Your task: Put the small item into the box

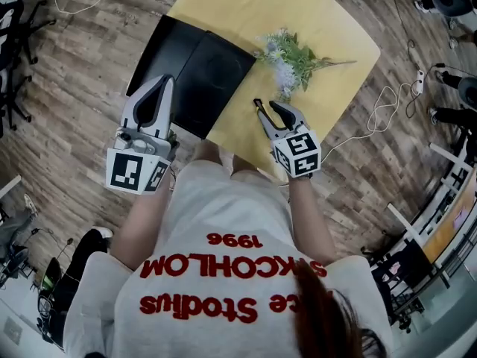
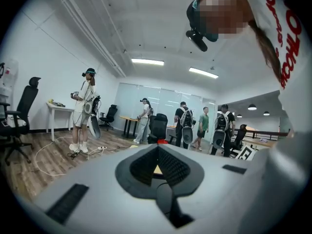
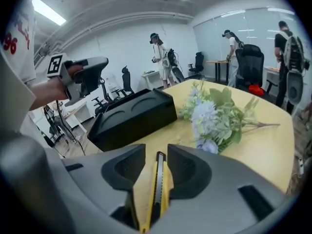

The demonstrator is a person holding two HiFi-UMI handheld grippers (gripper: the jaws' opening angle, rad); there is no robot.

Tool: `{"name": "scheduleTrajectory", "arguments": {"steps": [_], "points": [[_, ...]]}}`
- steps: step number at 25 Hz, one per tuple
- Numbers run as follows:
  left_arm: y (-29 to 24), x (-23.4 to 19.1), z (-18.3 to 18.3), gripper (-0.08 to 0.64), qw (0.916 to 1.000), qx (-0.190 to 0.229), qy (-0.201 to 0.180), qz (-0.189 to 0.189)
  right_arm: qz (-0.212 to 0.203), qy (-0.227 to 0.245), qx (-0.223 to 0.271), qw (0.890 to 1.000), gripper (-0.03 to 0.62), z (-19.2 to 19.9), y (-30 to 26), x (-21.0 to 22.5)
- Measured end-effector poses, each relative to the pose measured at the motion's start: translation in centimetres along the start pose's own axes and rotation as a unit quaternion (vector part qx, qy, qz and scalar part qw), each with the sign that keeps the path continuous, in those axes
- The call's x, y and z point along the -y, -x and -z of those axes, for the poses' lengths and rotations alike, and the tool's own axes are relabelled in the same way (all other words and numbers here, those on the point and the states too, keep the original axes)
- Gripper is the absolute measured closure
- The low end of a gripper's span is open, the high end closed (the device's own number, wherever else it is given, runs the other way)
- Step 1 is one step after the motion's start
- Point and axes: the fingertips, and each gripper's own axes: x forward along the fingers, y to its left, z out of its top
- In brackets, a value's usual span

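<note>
A yellow utility knife [image 3: 158, 189] stands on edge between the jaws of my right gripper [image 3: 156, 152]. It lies against the right pad, with a gap on its left side, so the jaws are open around it. In the head view my right gripper [image 1: 270, 114] is over the near edge of the yellow table [image 1: 328, 21]. The black box [image 1: 197, 77] lies closed at the table's left, ahead and left of the right gripper [image 3: 134, 116]. My left gripper [image 1: 162, 84] hovers by the box's left edge with its jaws together and nothing in them [image 2: 158, 150].
A bunch of pale blue artificial flowers [image 1: 287, 54] lies on the table just beyond the right gripper [image 3: 214, 113]. White cables [image 1: 380, 110] trail over the wooden floor on the right. Several people and office chairs [image 2: 158, 126] stand in the room beyond.
</note>
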Motion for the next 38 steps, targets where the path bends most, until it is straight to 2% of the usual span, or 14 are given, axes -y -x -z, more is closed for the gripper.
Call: {"name": "scheduleTrajectory", "arguments": {"steps": [4,8,12,13,17,22,27,31,38], "points": [[0.7,-0.1,0.3,0.552,1.0,-0.007,0.004,-0.004,0.019,0.018,-0.051,0.998,0.394,2.6,-2.3,0.1],[0.9,-0.8,0.8,0.554,0.9998,-0.014,0.005,-0.011,0.055,0.056,-0.09,0.993,0.394,3.8,-3.4,0.3],[1.1,-1.3,0.9,0.553,0.9997,-0.015,0.007,-0.018,0.066,0.074,-0.099,0.99,0.44,3.9,-3.6,0.0],[1.0,-1.3,0.9,0.552,0.9997,-0.014,0.007,-0.019,0.063,0.075,-0.1,0.99,0.47,3.8,-3.6,-0.1],[1.1,-1.4,0.3,0.552,0.9997,-0.008,0.006,-0.022,0.046,0.068,-0.091,0.992,0.474,3.5,-3.4,-0.4],[0.9,-1.6,-0.6,0.554,0.9997,0.004,-0.002,-0.025,0.028,0.032,-0.009,0.999,0.476,0.5,-2.2,-0.5],[0.6,-1.3,-1.8,0.554,0.9995,0.019,-0.012,-0.021,0.01,0.022,0.082,0.996,0.477,-4.2,0.4,-1.1],[0.7,-0.6,-3.0,0.554,0.9992,0.03,-0.021,-0.018,0.016,0.009,0.165,0.986,0.477,-8.2,4.0,-1.3],[0.0,0.4,-5.9,0.552,0.9974,0.062,-0.038,-0.006,0.058,0.011,0.285,0.957,0.477,-14.7,11.4,0.2]]}}
